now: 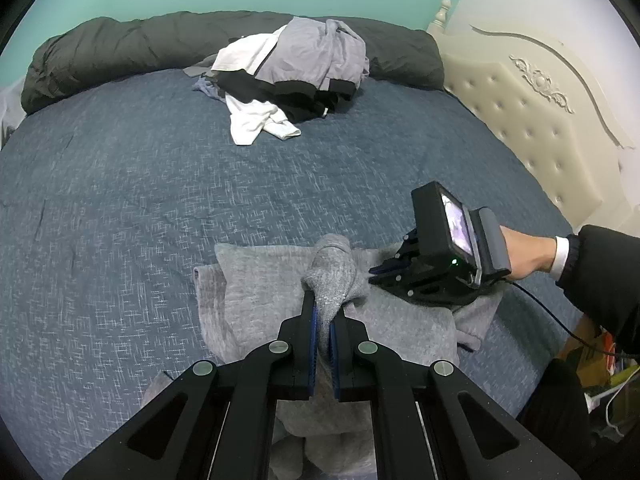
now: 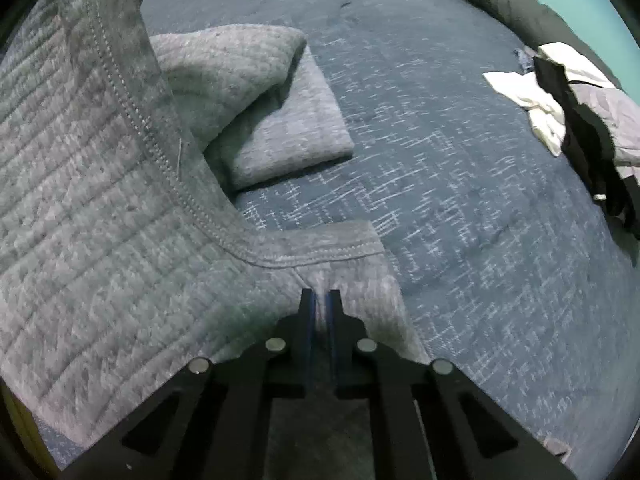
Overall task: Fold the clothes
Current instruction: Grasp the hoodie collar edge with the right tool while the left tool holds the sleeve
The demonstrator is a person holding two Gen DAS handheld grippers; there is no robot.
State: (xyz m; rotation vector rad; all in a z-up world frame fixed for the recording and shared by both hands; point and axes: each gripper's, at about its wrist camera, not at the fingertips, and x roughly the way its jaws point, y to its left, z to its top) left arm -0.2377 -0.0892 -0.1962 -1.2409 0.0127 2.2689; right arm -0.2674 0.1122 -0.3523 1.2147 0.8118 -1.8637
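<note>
A grey knit garment (image 1: 264, 280) lies partly folded on the blue bedspread (image 1: 120, 184) near the bed's front. My left gripper (image 1: 325, 300) is shut on a bunched fold of it and holds that fold raised. My right gripper (image 2: 320, 296) is shut on the garment's hemmed edge (image 2: 320, 256); in the left wrist view it (image 1: 376, 270) sits low over the cloth at the right. In the right wrist view the grey fabric (image 2: 80, 200) drapes up on the left, with a folded part (image 2: 288, 132) flat on the bed.
A pile of white, lilac and black clothes (image 1: 296, 72) lies at the far side of the bed, in front of a dark rolled duvet (image 1: 120, 44). A cream tufted headboard (image 1: 532, 120) stands at the right. Clutter and cables (image 1: 600, 360) sit beside the bed.
</note>
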